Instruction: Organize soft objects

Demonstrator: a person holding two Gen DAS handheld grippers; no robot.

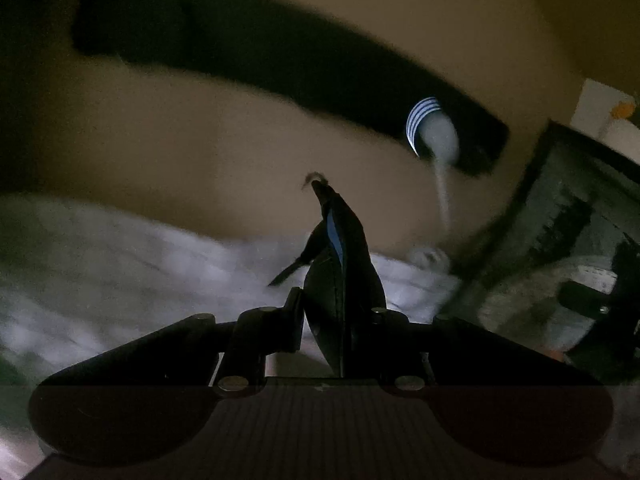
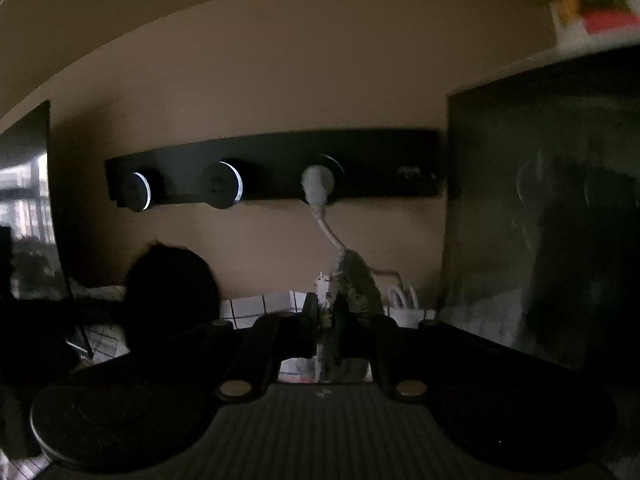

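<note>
The scene is dim. In the left wrist view my left gripper (image 1: 338, 276) is shut on a dark piece of fabric with a blue stripe (image 1: 340, 232), which sticks up from between the fingers above a white bed cover (image 1: 120, 264). In the right wrist view my right gripper (image 2: 328, 312) is shut on a pale grey patterned soft fabric (image 2: 360, 280), which rises past the fingers in front of the wall.
A black wall panel (image 2: 272, 168) with round lit sockets carries a grey plug (image 2: 318, 184) with a cable hanging down. A dark screen or frame (image 2: 540, 220) stands at right. A dark round object (image 2: 172, 284) sits on white checked bedding (image 2: 256, 304).
</note>
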